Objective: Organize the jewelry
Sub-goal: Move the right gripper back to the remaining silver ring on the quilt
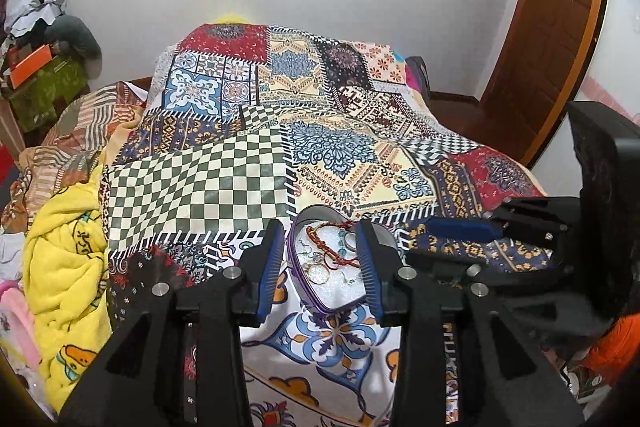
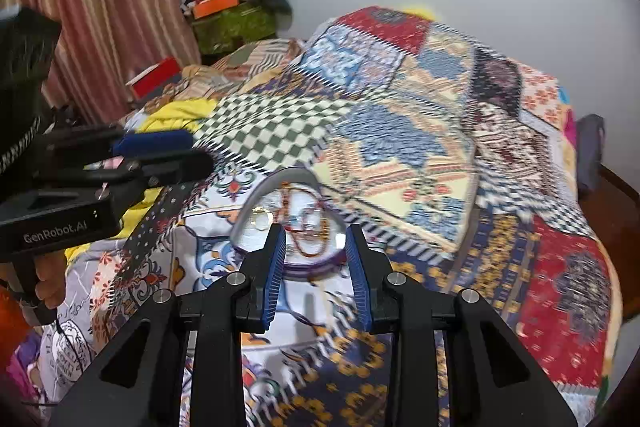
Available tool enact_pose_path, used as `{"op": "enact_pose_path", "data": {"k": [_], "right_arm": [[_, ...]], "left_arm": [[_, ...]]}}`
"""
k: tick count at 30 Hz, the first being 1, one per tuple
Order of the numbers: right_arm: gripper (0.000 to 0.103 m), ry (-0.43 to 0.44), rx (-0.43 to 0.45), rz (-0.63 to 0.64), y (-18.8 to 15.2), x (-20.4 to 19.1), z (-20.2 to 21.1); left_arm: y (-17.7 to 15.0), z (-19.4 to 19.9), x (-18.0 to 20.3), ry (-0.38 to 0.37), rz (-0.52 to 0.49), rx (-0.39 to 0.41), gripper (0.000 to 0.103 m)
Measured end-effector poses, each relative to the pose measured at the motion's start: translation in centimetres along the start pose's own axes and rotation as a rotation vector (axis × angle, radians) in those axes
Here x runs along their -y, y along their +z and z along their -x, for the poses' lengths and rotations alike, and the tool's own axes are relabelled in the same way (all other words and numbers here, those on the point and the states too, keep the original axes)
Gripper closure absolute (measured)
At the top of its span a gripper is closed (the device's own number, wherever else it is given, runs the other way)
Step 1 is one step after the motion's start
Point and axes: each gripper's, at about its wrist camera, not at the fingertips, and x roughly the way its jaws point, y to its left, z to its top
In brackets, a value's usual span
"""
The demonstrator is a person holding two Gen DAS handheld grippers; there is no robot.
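Note:
A heart-shaped jewelry box (image 1: 340,293) with a purple rim lies open on the patterned bedspread. It holds a red beaded necklace (image 1: 334,247), gold hoop earrings (image 1: 318,273) and small pieces. My left gripper (image 1: 320,263) is open and empty, hovering just above the box. The box also shows in the right wrist view (image 2: 256,239), which is blurred. My right gripper (image 2: 316,255) is open and empty in front of the box, over the red necklace (image 2: 310,247). The other gripper (image 2: 160,151) shows at left there.
A patchwork quilt (image 1: 304,131) covers the bed. A yellow blanket (image 1: 64,267) is heaped at the left edge. A cluttered stand with an orange box (image 1: 30,67) is at far left. A wooden door (image 1: 548,47) is at right. Curtains (image 2: 100,7) hang left.

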Motion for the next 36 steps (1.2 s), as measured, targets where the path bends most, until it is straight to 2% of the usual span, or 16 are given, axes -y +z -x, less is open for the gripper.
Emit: {"op": "enact_pose_path", "data": {"k": [7,12,18,29,31,33,36], "right_arm": [[0.075,-0.062,0.016,-0.049,-1.2,2.9,2.5],[0.075,-0.096,-0.002,-0.068,-2.6,4.3,3.1],[0.075,-0.119,-0.032,-0.091,-4.4,6.2,3.5],[0.075,-0.12,-0.103,-0.13,-7.0,8.7,2.4],[0.075,-0.115,-0.11,-0.13,-7.2,8.9,2.2],[0.075,-0.111,-0.111,-0.132,-7.4,9.0,2.1],[0.075,-0.103,-0.115,-0.136,-7.6,9.2,1.9]], "left_arm": [[-1.0,0.1,2.1,-0.009,-0.015,-0.027,0.067],[-2.1,-1.1,4.4,-0.046,-0.034,-0.066,0.067],[-3.5,-4.2,7.6,-0.108,-0.05,-0.142,0.067],[-4.7,-10.5,10.9,-0.16,-0.085,-0.267,0.067],[-4.7,-11.1,11.2,-0.162,-0.094,-0.272,0.069],[-4.9,-11.8,11.5,-0.16,-0.103,-0.287,0.075],[-4.9,-12.8,11.6,-0.163,-0.1,-0.298,0.077]]}}
